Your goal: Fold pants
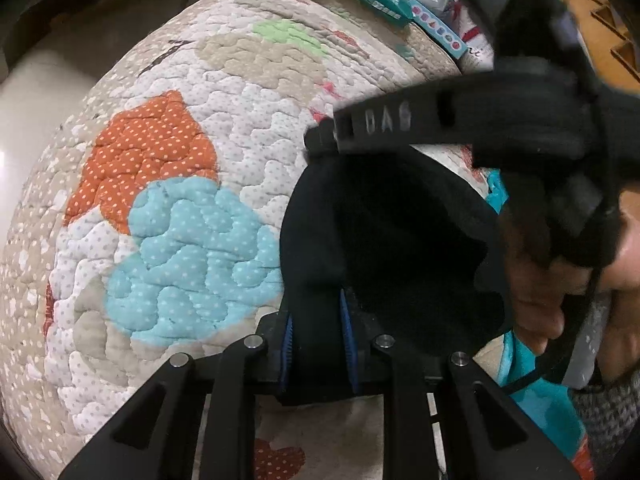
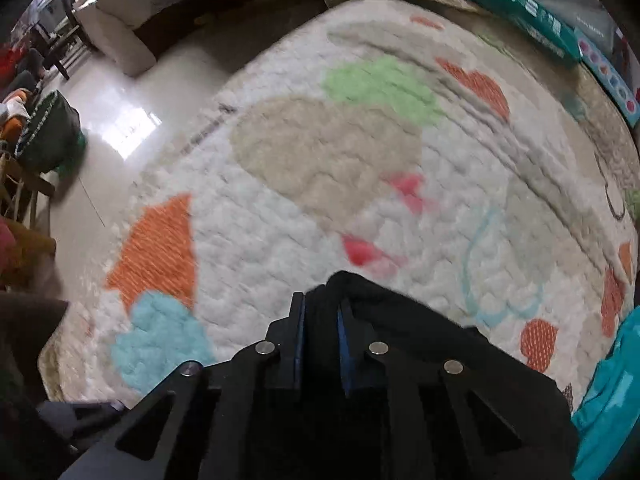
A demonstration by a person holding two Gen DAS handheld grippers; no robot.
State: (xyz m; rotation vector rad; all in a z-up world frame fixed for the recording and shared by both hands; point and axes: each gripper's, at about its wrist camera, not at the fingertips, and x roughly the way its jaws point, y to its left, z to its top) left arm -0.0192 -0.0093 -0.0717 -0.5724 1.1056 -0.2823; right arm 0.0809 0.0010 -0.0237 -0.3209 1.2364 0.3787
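**Both grippers hold the black pants above the quilt**

The left gripper (image 1: 318, 344) has its jaws clamped on a fold of the black pants (image 1: 384, 248), lifted over the patchwork quilt (image 1: 168, 184). The right gripper (image 2: 321, 332) likewise pinches the dark cloth above the quilt. A teal box (image 2: 500, 4) lies at the quilt's far edge.
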